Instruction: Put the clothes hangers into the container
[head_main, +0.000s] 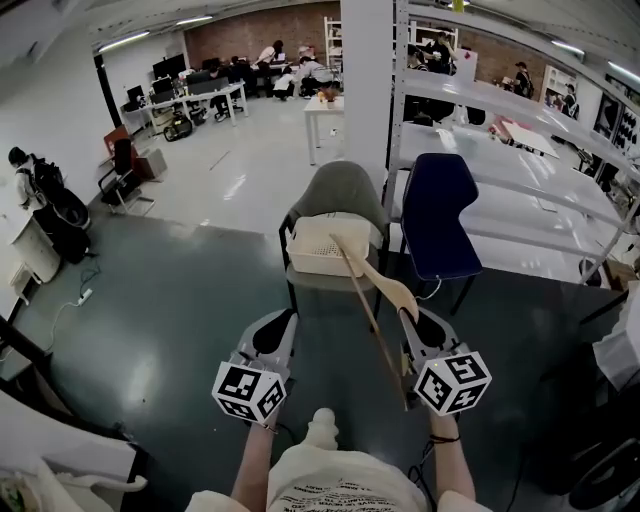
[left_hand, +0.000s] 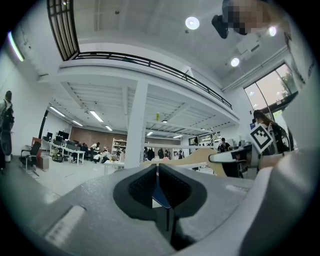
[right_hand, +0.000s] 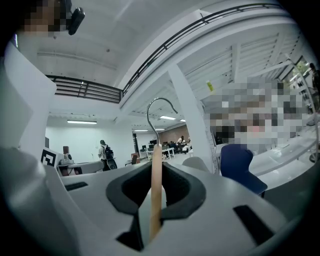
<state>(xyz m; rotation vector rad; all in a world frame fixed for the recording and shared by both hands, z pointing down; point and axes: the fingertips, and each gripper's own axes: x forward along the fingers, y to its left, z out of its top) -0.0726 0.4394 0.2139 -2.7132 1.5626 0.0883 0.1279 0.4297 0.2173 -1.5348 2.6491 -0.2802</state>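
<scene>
My right gripper (head_main: 414, 318) is shut on a wooden clothes hanger (head_main: 372, 300). The hanger slants up and left from it, and its far end reaches over the white perforated container (head_main: 318, 250), which sits on a grey chair (head_main: 340, 188). In the right gripper view the wood (right_hand: 156, 190) stands edge-on between the pads of the right gripper (right_hand: 156, 167), with the metal hook (right_hand: 160, 106) curving above. My left gripper (head_main: 278, 320) is beside it on the left, jaws closed on nothing. The left gripper (left_hand: 157, 172) view confirms this and shows the hanger (left_hand: 200, 155) at its right.
A dark blue chair (head_main: 438, 215) stands right of the grey one. Long white tables (head_main: 520, 190) run along the right and a white pillar (head_main: 365, 75) rises behind the chairs. People and desks are far back. The floor is dark grey.
</scene>
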